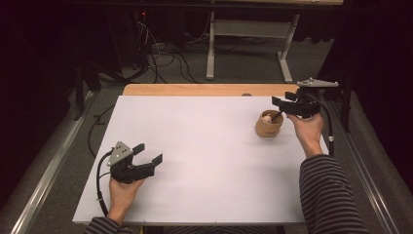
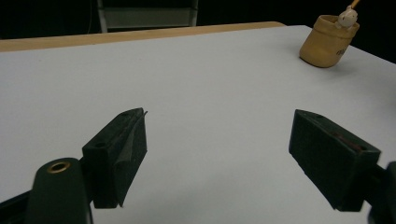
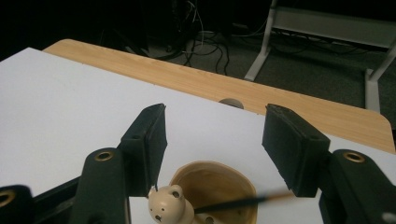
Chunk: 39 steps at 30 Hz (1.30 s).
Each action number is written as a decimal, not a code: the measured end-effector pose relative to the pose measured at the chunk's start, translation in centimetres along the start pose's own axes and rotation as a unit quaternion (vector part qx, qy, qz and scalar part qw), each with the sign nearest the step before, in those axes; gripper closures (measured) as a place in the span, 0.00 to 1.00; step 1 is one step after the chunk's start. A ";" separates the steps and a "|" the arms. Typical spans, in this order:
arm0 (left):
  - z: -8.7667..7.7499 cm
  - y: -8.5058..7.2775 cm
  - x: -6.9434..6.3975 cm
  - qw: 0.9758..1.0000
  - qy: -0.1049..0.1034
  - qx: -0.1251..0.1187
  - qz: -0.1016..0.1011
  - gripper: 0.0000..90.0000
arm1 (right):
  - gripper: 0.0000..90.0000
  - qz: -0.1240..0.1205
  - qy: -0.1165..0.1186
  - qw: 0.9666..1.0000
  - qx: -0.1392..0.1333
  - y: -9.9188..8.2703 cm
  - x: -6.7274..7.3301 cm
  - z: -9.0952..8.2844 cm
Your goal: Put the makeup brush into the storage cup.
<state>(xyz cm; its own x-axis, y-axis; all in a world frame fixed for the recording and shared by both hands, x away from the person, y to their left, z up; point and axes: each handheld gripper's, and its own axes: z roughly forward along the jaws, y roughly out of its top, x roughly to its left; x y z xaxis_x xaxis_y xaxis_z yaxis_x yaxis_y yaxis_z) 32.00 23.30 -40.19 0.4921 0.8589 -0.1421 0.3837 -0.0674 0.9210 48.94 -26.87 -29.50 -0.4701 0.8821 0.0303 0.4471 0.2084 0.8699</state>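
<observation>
A small tan cup [image 1: 269,127] stands on the white board [image 1: 204,161] at the far right. In it sits a cream bear-shaped figure [image 3: 168,206]. A thin dark stick [image 3: 238,201] with a brown end, blurred, slants out of the cup. My right gripper [image 1: 284,100] hovers open just above and behind the cup [image 3: 212,167], its jaws [image 3: 215,116] apart and touching nothing; the stick's end passes below one jaw. My left gripper [image 1: 150,152] is held open low over the board's near left, with nothing between its jaws [image 2: 219,123]. In the left gripper view the cup [image 2: 327,44] and bear [image 2: 346,17] lie far off.
The white board rests on a wooden table whose far edge [image 1: 204,89] shows a round hole [image 3: 230,102]. Beyond it are a desk frame's legs [image 1: 210,53] and cables [image 1: 160,58] on the floor. A metal rail [image 1: 46,170] runs along the table's left side.
</observation>
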 end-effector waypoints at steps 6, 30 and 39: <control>-0.1 0.0 0.0 1.000 0.000 -0.002 0.000 0.22 | 0.47 0.006 0.010 1.000 -0.020 -0.5 -0.4 -1.3; -0.1 0.0 0.0 1.000 0.001 -0.003 -0.001 0.22 | 0.46 -0.008 0.028 0.998 -0.048 -1.9 0.2 -4.1; -0.1 0.0 0.0 1.000 0.001 -0.005 0.000 0.22 | 0.46 -0.015 0.040 0.997 -0.057 -2.4 0.9 -5.1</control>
<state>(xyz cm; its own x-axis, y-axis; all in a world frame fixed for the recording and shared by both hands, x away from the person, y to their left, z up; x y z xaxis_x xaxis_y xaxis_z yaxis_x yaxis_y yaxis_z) 31.90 23.34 -40.13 0.4900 0.8603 -0.1409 0.3760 -0.0628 0.9245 43.58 -28.68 -29.09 -0.5432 0.8387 0.0391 0.3449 0.1805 0.9211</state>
